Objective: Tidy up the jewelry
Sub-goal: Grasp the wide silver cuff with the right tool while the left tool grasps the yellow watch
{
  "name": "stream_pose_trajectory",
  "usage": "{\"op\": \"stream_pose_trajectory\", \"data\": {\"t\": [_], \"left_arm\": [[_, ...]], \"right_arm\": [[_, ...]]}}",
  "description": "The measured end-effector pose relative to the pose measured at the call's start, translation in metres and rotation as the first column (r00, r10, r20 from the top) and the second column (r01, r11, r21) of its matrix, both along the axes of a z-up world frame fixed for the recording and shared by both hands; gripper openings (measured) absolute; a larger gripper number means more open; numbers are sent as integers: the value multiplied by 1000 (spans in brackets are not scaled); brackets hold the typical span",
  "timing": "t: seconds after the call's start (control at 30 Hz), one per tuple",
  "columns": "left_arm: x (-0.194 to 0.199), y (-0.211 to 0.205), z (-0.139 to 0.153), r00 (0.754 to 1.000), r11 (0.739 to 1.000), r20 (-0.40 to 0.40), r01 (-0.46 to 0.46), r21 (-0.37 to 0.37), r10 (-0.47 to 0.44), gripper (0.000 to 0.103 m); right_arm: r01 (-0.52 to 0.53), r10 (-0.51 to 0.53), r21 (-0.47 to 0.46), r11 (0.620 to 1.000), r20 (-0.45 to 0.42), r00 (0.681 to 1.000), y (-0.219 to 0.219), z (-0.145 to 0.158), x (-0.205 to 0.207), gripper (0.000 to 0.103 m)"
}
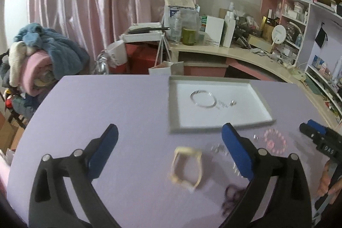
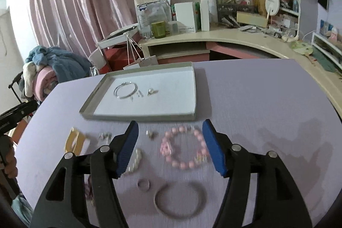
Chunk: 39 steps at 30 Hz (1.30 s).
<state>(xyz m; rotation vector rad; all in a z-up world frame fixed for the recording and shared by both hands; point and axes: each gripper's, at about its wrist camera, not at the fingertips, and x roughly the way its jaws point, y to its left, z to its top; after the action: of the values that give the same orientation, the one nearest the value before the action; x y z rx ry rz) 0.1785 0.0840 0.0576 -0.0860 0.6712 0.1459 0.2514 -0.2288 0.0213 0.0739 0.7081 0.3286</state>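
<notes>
A grey tray (image 1: 173, 108) (image 2: 92, 103) with a white floor holds a silver bangle (image 1: 202, 98) (image 2: 125, 90) and small silver pieces (image 2: 152, 91). On the lilac table in front of it lie a pink bead bracelet (image 2: 183, 149) (image 1: 275, 141), a cream square bangle (image 1: 187, 167) (image 2: 73, 140), a grey bangle (image 2: 180, 200), a ring (image 2: 143, 184), white pearls (image 2: 134, 161) and small earrings (image 2: 105, 135). My left gripper (image 1: 171, 149) is open above the cream bangle. My right gripper (image 2: 171, 146) is open above the pink bracelet.
A cluttered curved desk (image 1: 245, 55) and shelves (image 1: 299, 3) stand behind the table. A pile of clothes (image 1: 38, 57) lies at the far left. Pink curtains (image 1: 106, 3) hang behind. A dark purple item (image 1: 232, 196) lies near the front edge.
</notes>
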Motion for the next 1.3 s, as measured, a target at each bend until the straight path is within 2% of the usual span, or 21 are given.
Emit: {"op": "stream_pose_trajectory", "data": {"t": [0.13,0.27,0.57,0.7,0.9,1.0,1.13,1.3], "left_arm": [[-38,-1,-12,999,999,25,-21,46,20,100],[-63,-4,-26,1000,998,30,-10,68,8,101],[-75,0,-45,1000,999,4,-4,36,3,101],[-77,3,-49,1000,1000,0,-7,27,7,101],[-78,4,-53,1000,999,-9,-8,34,9,101],[-76,4,-55,1000,999,-14,-9,33,9,101],[-75,4,-55,1000,999,-18,-4,35,5,101],[-73,3,-56,1000,1000,-18,-2,31,2,101]], "right_arm": [[-8,8,-17,1000,-1,1000,0,-9,-25,67],[-27,26,-63,998,-9,1000,2,-25,-46,73],[-13,2,-91,996,-119,993,-1,-61,-55,79],[-9,-7,-113,994,-135,991,2,-70,-54,81],[-3,-26,-153,988,-186,982,6,-82,-46,81],[-9,-25,-189,982,-179,984,11,-84,-45,81],[-13,-24,-206,978,-173,985,15,-83,-42,71],[-6,-31,-207,978,-174,984,15,-82,-39,70]]}}
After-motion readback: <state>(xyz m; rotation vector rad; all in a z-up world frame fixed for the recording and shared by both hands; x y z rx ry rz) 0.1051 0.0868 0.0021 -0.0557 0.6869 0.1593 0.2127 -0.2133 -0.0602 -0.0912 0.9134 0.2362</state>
